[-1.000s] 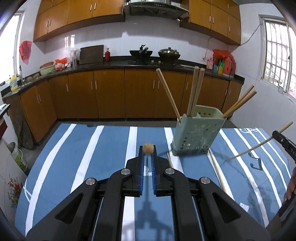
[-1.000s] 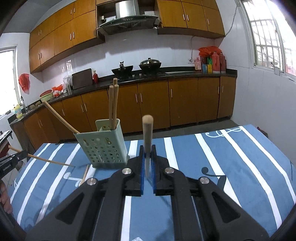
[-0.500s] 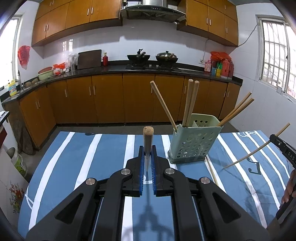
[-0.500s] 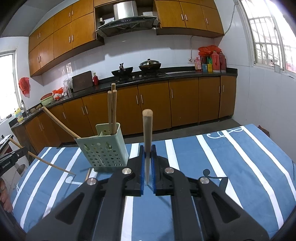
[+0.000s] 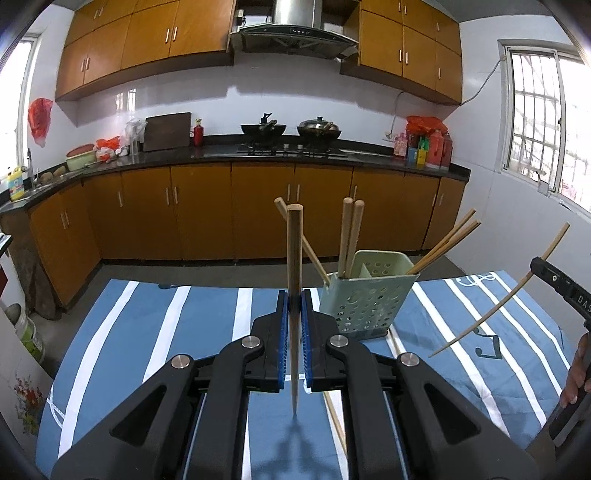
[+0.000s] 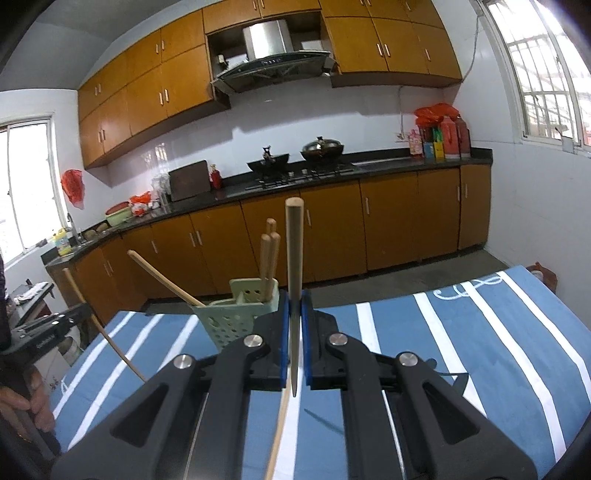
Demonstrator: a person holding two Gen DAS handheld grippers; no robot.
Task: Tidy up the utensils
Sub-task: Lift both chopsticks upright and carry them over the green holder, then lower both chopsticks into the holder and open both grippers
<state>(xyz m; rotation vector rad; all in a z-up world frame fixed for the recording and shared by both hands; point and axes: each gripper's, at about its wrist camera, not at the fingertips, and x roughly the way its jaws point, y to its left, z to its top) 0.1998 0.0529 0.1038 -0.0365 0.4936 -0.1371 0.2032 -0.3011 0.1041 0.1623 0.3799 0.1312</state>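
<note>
Lifted higher above the striped cloth (image 5: 155,332) now, both views. In the left gripper (image 5: 294,310), chopstick (image 5: 294,280) swung from end-on to fully upright (only its round tip showed a second ago). On the right, gripper (image 6: 294,314) drawn in closer to the green holder (image 6: 236,314), now partly hidden behind the fingers (image 6: 282,332); chopstick (image 6: 294,280) raised taller.

We take the black gas hob (image 5: 291,147) as our landmark: on it sit a dark wok (image 5: 263,129) and a lidded dark pot (image 5: 318,127). Above hangs a steel range hood (image 5: 293,26). Left of it (along the black countertop (image 5: 166,157)) stand a red bottle (image 5: 198,133) and a brown cutting board (image 5: 167,131); right, red bottles (image 5: 436,147).
</note>
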